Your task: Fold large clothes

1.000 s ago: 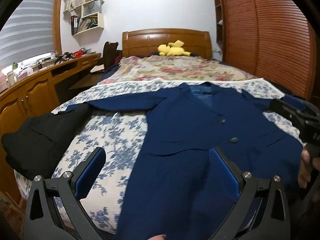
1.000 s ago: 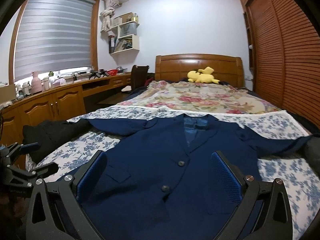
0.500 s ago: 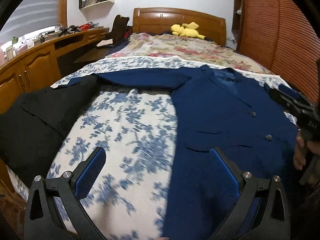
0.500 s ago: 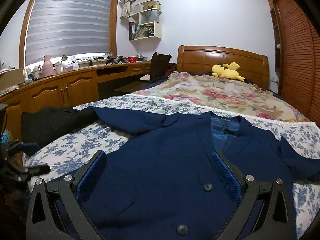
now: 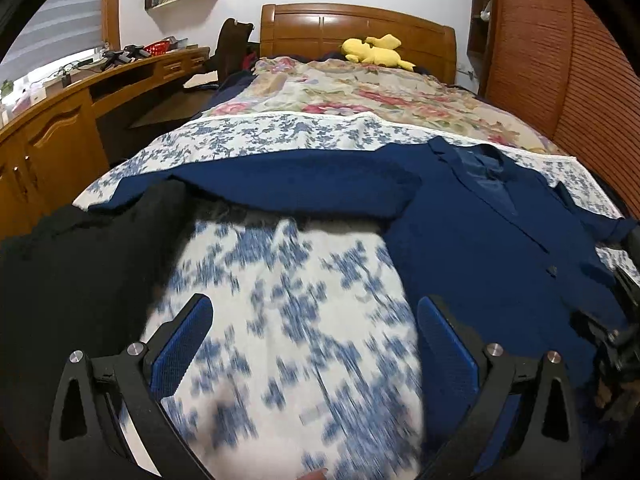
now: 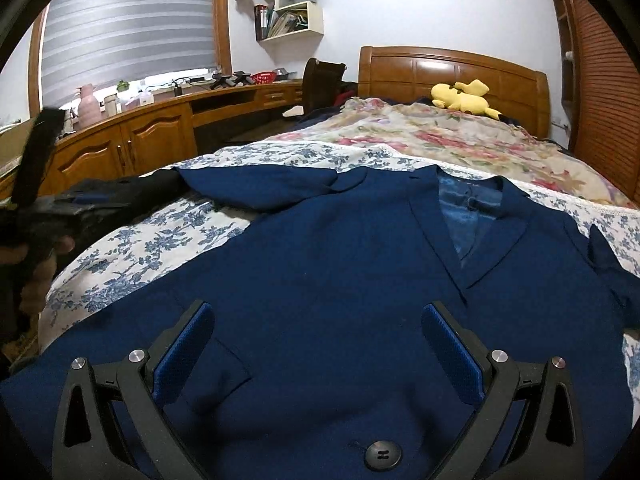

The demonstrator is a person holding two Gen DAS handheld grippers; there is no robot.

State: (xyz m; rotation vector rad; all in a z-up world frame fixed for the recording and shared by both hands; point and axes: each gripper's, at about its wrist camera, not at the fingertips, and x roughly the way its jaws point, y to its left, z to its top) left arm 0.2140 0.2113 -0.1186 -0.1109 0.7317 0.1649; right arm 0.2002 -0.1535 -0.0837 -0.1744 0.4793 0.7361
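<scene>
A navy blue jacket (image 6: 340, 264) lies face up and spread flat on the bed, buttons (image 6: 382, 455) down its front. Its left sleeve (image 5: 280, 184) stretches out across the floral sheet. My left gripper (image 5: 312, 344) is open and empty, low over the bare sheet beside the jacket's left edge. My right gripper (image 6: 316, 344) is open and empty, just above the jacket's lower front. The jacket also shows at the right of the left wrist view (image 5: 500, 256).
A black garment (image 5: 80, 264) lies at the bed's left edge, touching the sleeve end. A floral quilt (image 5: 360, 92) and a yellow plush toy (image 5: 374, 52) lie toward the headboard. Wooden cabinets and a desk (image 6: 152, 140) run along the left; a slatted wardrobe (image 5: 560, 60) stands on the right.
My left gripper has moved left off the jacket and lower over the sheet, toward the sleeve. My right gripper has moved forward and lower over the jacket. Both stayed open.
</scene>
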